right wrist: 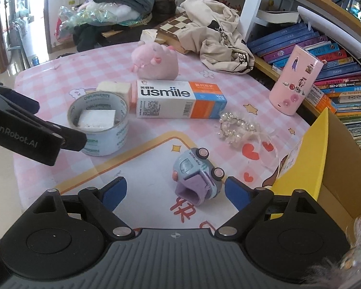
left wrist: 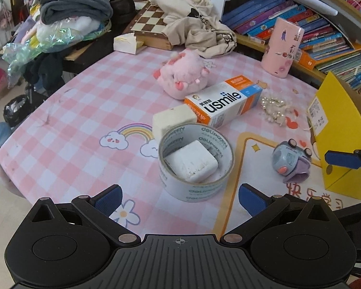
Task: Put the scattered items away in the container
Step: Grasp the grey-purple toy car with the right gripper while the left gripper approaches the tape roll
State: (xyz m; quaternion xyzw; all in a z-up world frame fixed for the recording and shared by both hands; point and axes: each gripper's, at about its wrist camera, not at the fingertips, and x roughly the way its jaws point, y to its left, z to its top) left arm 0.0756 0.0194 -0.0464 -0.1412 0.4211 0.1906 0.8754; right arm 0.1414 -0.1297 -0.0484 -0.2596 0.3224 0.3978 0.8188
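My left gripper (left wrist: 179, 198) is open, its blue pads either side of a tape roll (left wrist: 196, 166) with a white block (left wrist: 192, 162) inside it. My right gripper (right wrist: 174, 191) is open, just short of a small toy car (right wrist: 197, 175) lying on the mat. Beyond lie a usmile box (left wrist: 225, 103), a cream sponge block (left wrist: 172, 121), a pink plush (left wrist: 183, 73), a pearl scrunchie (right wrist: 238, 126) and a pink case (right wrist: 296, 83). The yellow cardboard box (right wrist: 305, 168) stands open at the right.
The pink checked table (left wrist: 84, 110) drops off at the left. A chessboard (left wrist: 151, 21), beige cloth (left wrist: 197, 19) and clothes pile (left wrist: 74, 4) sit at the back. Stacked books (right wrist: 337, 72) line the right. My left gripper's body (right wrist: 24, 132) shows in the right wrist view.
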